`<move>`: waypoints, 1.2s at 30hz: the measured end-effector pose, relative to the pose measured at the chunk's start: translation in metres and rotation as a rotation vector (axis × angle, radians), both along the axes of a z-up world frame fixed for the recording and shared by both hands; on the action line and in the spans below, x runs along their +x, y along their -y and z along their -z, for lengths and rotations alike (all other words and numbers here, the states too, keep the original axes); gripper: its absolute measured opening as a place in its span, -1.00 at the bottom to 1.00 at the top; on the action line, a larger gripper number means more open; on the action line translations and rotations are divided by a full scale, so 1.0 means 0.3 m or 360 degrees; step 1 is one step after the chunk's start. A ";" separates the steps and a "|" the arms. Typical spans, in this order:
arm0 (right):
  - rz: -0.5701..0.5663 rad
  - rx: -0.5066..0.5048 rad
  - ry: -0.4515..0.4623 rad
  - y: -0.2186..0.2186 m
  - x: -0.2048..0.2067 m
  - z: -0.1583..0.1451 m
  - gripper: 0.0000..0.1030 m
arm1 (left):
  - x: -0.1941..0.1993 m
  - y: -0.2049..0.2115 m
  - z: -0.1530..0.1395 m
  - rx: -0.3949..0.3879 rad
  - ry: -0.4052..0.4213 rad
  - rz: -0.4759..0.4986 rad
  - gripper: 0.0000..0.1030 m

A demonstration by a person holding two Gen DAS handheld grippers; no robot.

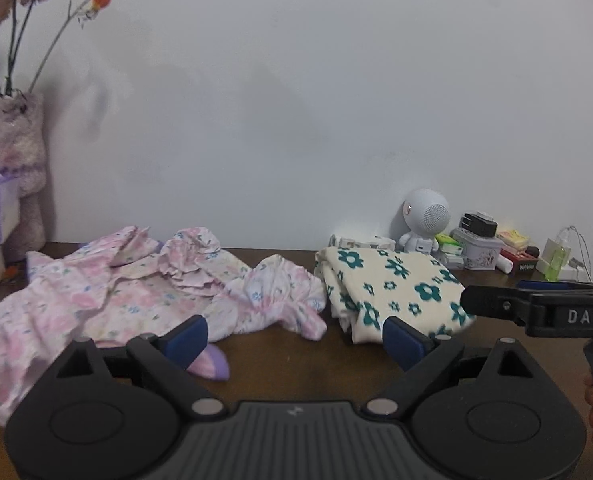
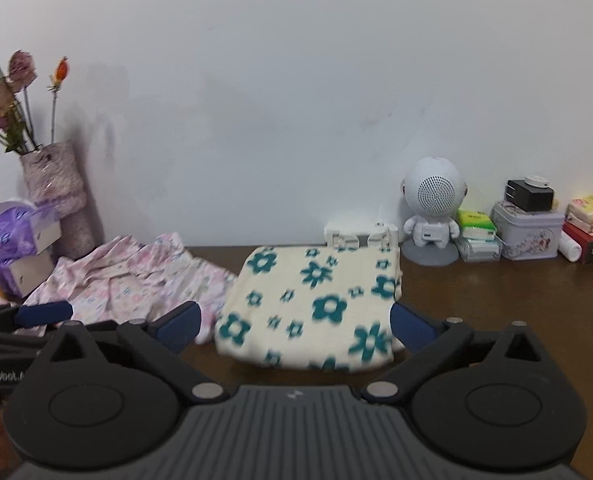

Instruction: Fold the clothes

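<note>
Two garments on the brown counter (image 1: 296, 360): cream flowered cloth (image 2: 316, 304) folded flat, just in front of the white astronaut speaker (image 2: 432, 208); pink floral garment (image 1: 136, 296) crumpled, left of the cream cloth and touching it. Left gripper (image 1: 296, 338) spread wide, holding nothing, above bare counter between the two garments. Right gripper (image 2: 296, 326) likewise spread apart, straddling the cream cloth's near edge; contact unclear. Only from the left wrist: purple cuff (image 1: 212, 364) on the pink garment's near side. Only from the right wrist: whole vase (image 2: 60, 200), far left of the speaker.
</note>
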State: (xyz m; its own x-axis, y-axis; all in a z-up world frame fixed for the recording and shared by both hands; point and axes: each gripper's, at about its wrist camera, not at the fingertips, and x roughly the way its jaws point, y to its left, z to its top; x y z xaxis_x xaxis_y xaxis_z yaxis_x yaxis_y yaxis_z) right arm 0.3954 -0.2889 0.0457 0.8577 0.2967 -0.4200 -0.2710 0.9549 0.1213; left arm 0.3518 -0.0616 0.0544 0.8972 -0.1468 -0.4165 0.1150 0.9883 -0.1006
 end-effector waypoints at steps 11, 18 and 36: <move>-0.0005 -0.0021 -0.0009 -0.027 -0.336 -0.034 0.99 | -0.335 -0.023 -0.053 0.0046 0.0013 0.0045 0.84; -0.0029 -0.0016 -0.0093 -0.049 -0.569 -0.033 0.99 | -0.614 -0.066 -0.073 0.0091 0.0065 0.0073 0.85; -0.0065 -0.0001 -0.0135 -0.157 -1.122 0.076 0.99 | -1.132 -0.184 0.033 -0.0008 -0.0051 0.0001 0.91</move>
